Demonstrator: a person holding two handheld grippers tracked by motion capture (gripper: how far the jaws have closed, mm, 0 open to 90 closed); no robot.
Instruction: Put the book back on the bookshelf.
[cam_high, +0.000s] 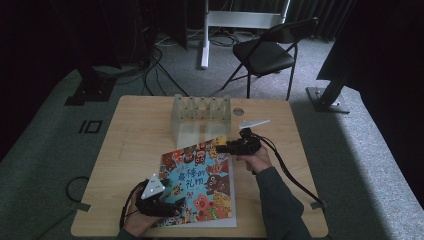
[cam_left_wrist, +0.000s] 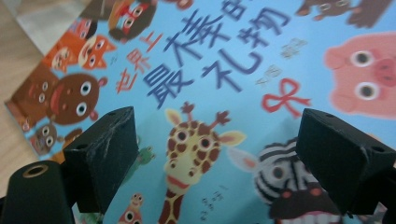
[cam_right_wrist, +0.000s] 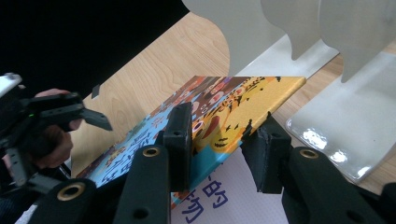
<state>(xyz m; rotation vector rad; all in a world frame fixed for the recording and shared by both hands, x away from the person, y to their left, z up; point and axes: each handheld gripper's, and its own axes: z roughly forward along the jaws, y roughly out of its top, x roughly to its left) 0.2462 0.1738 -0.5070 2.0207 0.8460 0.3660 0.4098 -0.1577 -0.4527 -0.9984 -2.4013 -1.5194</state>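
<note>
The bright cartoon-animal picture book (cam_high: 200, 182) runs lengthwise away from the person; right gripper (cam_right_wrist: 218, 140) jaws clamp its raised far corner, left gripper (cam_left_wrist: 215, 154) jaws stand apart above the cover.

A wooden table (cam_high: 130, 150) with a light grain is standing on a grey carpeted floor (cam_high: 360, 165). A black folding chair (cam_high: 265, 52) is standing beyond the table's far edge, and the white foot of a stand (cam_high: 205, 47) is resting on the carpet to its left. Black cables (cam_high: 150, 70) are trailing across the floor at the far left. Dark curtains (cam_high: 320, 15) are closing off the back. Daylight is falling across the carpet at the right, leaving the room's edges in shadow.
</note>
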